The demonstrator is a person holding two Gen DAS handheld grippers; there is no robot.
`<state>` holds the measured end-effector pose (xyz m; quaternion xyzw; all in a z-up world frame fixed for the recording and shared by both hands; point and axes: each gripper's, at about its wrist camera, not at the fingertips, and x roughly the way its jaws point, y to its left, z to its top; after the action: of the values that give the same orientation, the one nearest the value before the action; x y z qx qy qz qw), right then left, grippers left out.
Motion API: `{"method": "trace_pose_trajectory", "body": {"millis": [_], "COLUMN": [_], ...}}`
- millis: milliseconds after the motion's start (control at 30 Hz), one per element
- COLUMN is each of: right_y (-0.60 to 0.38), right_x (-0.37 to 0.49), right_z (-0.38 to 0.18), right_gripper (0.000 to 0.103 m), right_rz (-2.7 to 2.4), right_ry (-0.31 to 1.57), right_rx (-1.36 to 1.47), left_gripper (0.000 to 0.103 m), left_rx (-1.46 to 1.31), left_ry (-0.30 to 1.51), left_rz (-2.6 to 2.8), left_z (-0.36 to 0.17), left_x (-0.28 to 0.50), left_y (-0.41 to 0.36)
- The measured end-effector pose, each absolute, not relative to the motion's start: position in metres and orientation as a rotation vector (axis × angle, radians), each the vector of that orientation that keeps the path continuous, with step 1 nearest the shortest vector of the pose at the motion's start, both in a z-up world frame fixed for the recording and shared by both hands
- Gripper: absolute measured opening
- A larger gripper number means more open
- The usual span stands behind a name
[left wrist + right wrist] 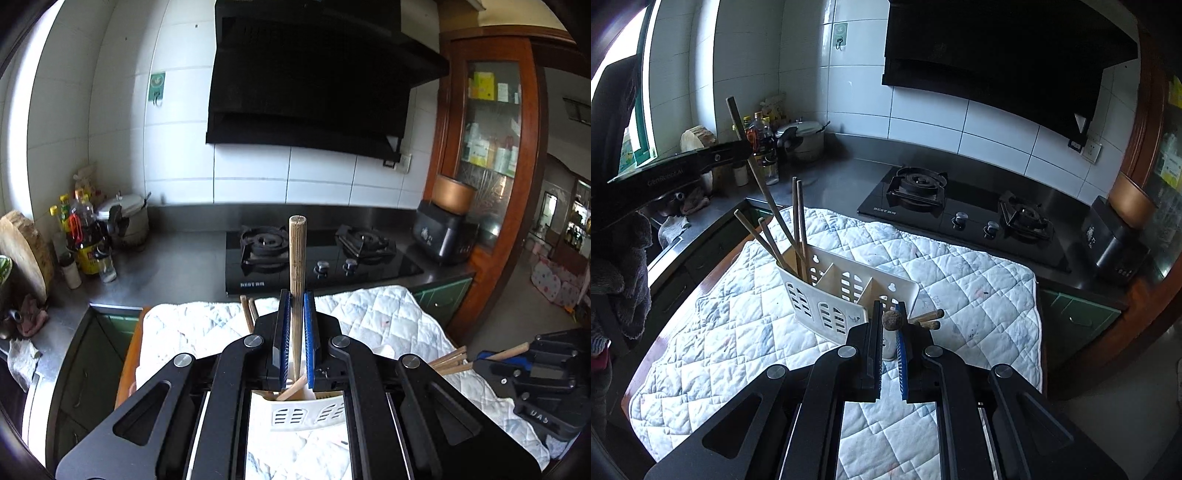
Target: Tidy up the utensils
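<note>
My left gripper [296,299] is shut on a pale wooden chopstick [297,254] that stands upright between its blue pads. Its lower end hangs over the white slotted utensil holder [295,415]. In the right wrist view that left gripper [744,146] sits high at the left, and its chopstick [764,192] slants down towards the left compartment of the holder [827,302], where several chopsticks [798,221] stand. My right gripper [889,314] is shut on another chopstick [893,319], seen end-on, just right of the holder. Loose chopsticks [929,316] lie on the cloth beside it.
The holder stands on a white quilted cloth [738,332] over a wooden table. Behind are a steel counter with a black gas hob [960,210], a range hood [314,74], bottles [86,236] and a pot [127,218] at the left. A black appliance [443,236] sits at the right.
</note>
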<state>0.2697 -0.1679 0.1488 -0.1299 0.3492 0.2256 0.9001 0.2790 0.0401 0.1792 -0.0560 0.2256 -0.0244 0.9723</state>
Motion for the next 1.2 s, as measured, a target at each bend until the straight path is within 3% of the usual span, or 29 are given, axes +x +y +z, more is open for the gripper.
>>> {"method": "trace_pose_trajectory", "body": {"millis": [400,900,967,1000,1033,1200], "right_y": [-0.153,-0.156,-0.158,-0.158,-0.159,-0.163], "right_x": [0.302,0.307,0.301,0.298,0.294,0.272], "right_z": [0.144,0.141,0.144,0.145,0.147,0.153], "right_gripper": [0.007,0.01,0.017,0.019,0.02,0.03], "right_rz": [0.483,0.468,0.466,0.463,0.46,0.462], "right_ry": [0.83,0.83,0.818,0.811,0.8,0.761], "right_rx": [-0.273,-0.243,-0.238,-0.24,-0.242,-0.233], "left_gripper": [0.006,0.01,0.02,0.04,0.045,0.045], "left_rx": [-0.135,-0.14,-0.137,-0.136,-0.132,-0.107], "left_ry": [0.57,0.548,0.537,0.526,0.515,0.487], "left_rz": [-0.056,-0.072,-0.072,-0.065,-0.062,-0.063], "left_z": [0.148,0.152,0.155,0.157,0.158,0.163], "left_x": [0.307,0.288,0.281,0.275,0.27,0.245], "left_y": [0.052,0.057,0.057,0.057,0.056,0.051]}}
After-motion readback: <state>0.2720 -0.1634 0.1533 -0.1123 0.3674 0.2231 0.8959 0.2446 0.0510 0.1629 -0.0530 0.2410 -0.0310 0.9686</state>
